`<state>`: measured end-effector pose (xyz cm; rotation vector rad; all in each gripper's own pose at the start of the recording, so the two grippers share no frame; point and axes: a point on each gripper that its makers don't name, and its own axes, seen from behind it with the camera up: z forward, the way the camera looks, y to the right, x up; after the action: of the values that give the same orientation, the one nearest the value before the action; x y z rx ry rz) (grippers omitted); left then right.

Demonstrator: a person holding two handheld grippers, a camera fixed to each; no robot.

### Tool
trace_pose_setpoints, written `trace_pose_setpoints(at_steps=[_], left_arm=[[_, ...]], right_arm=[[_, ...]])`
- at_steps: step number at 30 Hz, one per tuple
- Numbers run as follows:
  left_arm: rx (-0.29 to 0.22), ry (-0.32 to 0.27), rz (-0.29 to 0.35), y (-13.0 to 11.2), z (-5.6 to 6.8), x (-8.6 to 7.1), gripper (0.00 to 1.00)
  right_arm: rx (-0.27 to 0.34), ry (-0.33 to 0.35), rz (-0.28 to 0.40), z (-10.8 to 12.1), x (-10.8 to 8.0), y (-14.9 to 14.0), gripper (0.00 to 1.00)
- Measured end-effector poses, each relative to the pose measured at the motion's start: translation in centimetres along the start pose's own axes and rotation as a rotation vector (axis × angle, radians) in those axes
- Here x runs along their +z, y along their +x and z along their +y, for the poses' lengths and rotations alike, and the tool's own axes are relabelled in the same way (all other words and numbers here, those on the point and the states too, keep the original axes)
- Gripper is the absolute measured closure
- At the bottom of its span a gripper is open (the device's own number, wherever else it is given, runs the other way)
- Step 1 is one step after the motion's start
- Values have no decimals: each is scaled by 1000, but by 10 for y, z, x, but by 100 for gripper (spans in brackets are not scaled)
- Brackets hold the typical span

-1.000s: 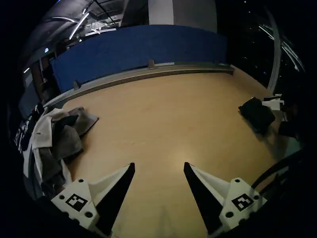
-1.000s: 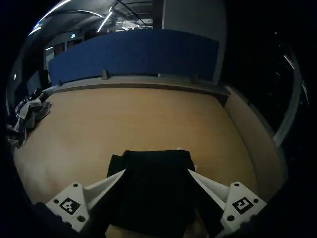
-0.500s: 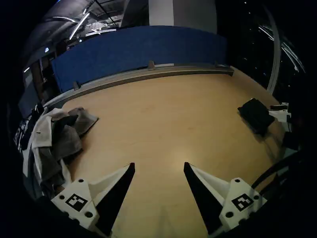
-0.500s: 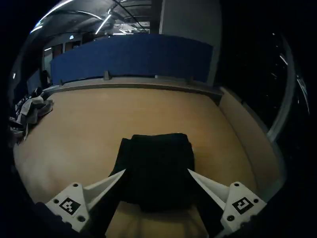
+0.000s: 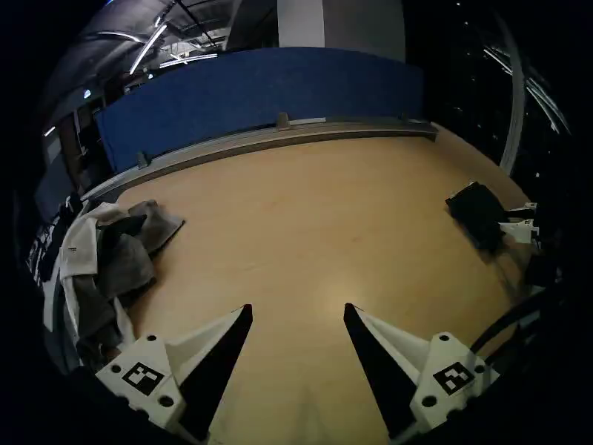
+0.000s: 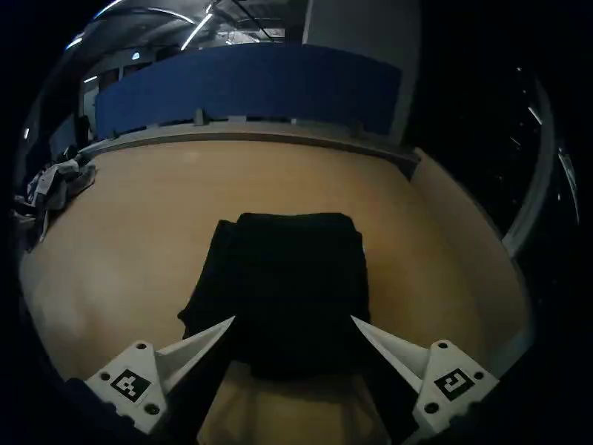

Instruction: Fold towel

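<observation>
Markings come down to square black-and-white coded tags point(image 5: 143, 377), one on each white finger base of both tools; I can make out no printed words.

The task's thing, a dark towel point(image 6: 293, 282), lies folded into a thick, roughly square stack on the wooden table point(image 6: 133, 237), well short of the blue partition point(image 6: 244, 85) that runs along the table's far edge, and toward the partition's right end. One lower layer sticks out a little on the stack's left side.

The right gripper point(image 6: 293, 319) points straight at the partition with its two fingers spread wide. The towel's near edge sits in the gap between them, and I cannot tell whether either finger touches the cloth. In the left gripper view this same tool point(image 5: 519, 226) shows as a small white shape just beside the towel point(image 5: 478, 211).

The left gripper point(image 5: 297, 305) also faces the partition point(image 5: 259, 96), held low over bare table point(image 5: 311, 208), its fingers apart with nothing between them.

A loose heap of grey, white and dark cloths point(image 5: 111, 259) lies crumpled near the partition's left end, well apart from the towel. It shows smaller in the right gripper view point(image 6: 55, 182).
</observation>
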<state>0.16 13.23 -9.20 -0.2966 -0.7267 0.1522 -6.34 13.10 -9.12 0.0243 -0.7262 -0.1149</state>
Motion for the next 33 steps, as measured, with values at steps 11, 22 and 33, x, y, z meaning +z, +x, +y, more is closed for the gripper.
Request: trace_pose_setpoints(at_steps=[11, 22, 33], left_arm=[[-10, 10, 11, 2, -3, -2, 9], [-29, 11, 31, 3, -5, -3, 9], [-66, 45, 107, 13, -21, -8, 9]], right_arm=[[58, 3, 66, 2, -21, 25, 0], [107, -5, 125, 6, -52, 46, 0], [117, 38, 295, -29, -69, 97, 0]])
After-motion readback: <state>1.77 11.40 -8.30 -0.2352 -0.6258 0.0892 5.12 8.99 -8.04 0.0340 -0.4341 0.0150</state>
